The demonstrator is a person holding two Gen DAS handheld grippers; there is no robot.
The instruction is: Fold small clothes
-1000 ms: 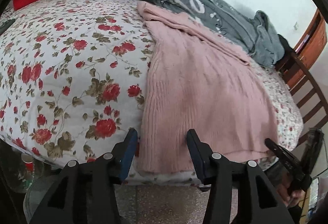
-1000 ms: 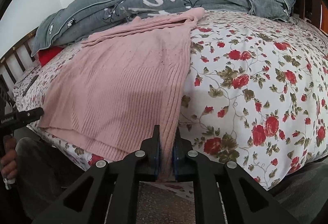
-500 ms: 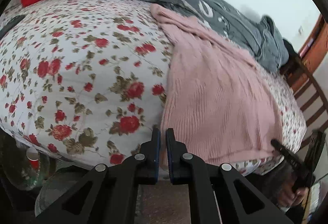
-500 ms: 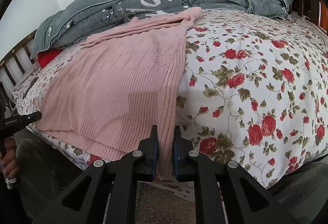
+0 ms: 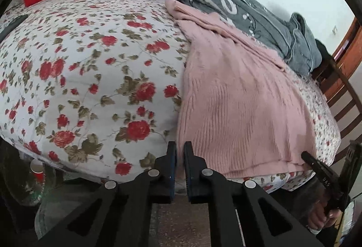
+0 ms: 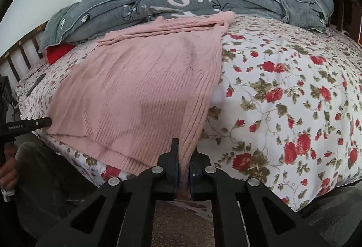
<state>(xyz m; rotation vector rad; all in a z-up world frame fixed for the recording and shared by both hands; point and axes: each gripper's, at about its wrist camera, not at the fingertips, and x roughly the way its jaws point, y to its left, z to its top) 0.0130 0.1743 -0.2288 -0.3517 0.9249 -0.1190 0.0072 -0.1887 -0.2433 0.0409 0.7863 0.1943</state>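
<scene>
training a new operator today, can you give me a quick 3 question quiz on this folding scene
1. True or false: the pink sweater lies on the floral bedsheet.
2. Which corners do the left gripper and right gripper pinch? A) near hem corners B) far neck corners C) nothing
3. Fill in: the heap along the far side of the bed is a ____ quilt.

Key: 1 true; 2 A; 3 grey

Sweater [image 6: 144, 97] flat on bedspread [image 6: 282, 93] (near edge overhanging); quilt [image 6: 203, 0] bunched behind, along wall.
</scene>
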